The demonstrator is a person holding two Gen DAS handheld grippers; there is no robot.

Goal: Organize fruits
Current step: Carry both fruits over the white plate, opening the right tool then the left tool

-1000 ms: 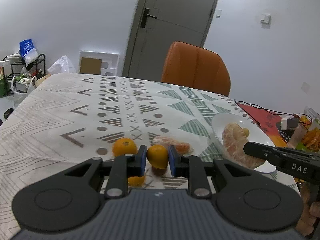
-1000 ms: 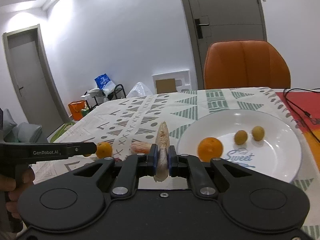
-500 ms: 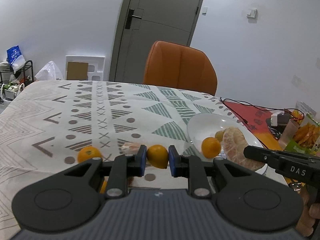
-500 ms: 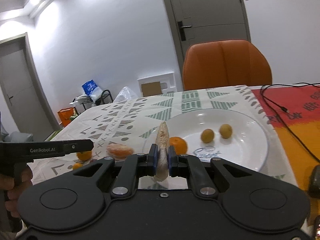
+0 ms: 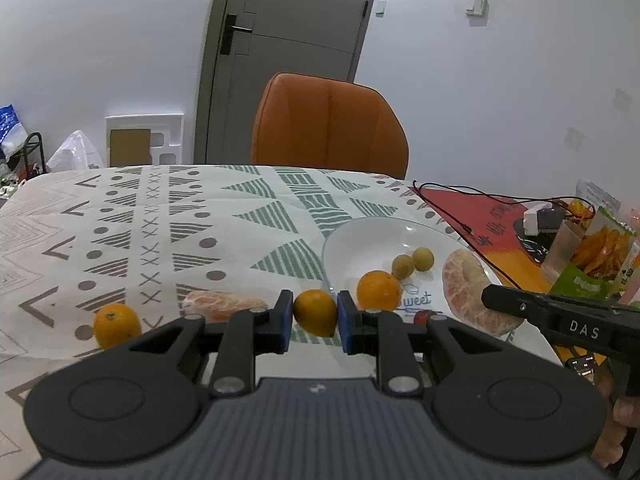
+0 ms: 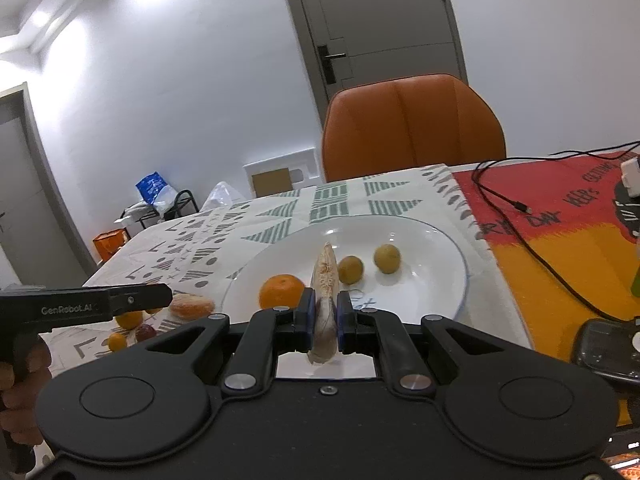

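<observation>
The left gripper [image 5: 315, 316] was clamped on a small orange fruit [image 5: 315, 312], pads pressing its two sides across the middle. That looked a sound hold: the fruit seemed firm, light and round, likely to roll once set down, and its smooth skin could slip under a loose pinch. It hung just short of the white plate's [image 5: 360, 236] near rim.

Over on the other side, the right gripper [image 6: 324, 314] was squeezed shut on a peeled citrus segment [image 6: 326, 280], standing on edge between the pads above the plate. That piece appeared soft and easily crushed, so it probably wanted a light squeeze across its thick middle.

Just beyond, on the plate, sat a whole orange [image 6: 281, 291], then two small yellow-green fruits [image 6: 387, 258] farther in. Off the plate, on the patterned tablecloth [image 5: 160, 216], another peeled segment [image 5: 224, 304] and a loose orange [image 5: 117, 325] lay waiting. At the far edge stood an orange chair [image 5: 330, 120].
</observation>
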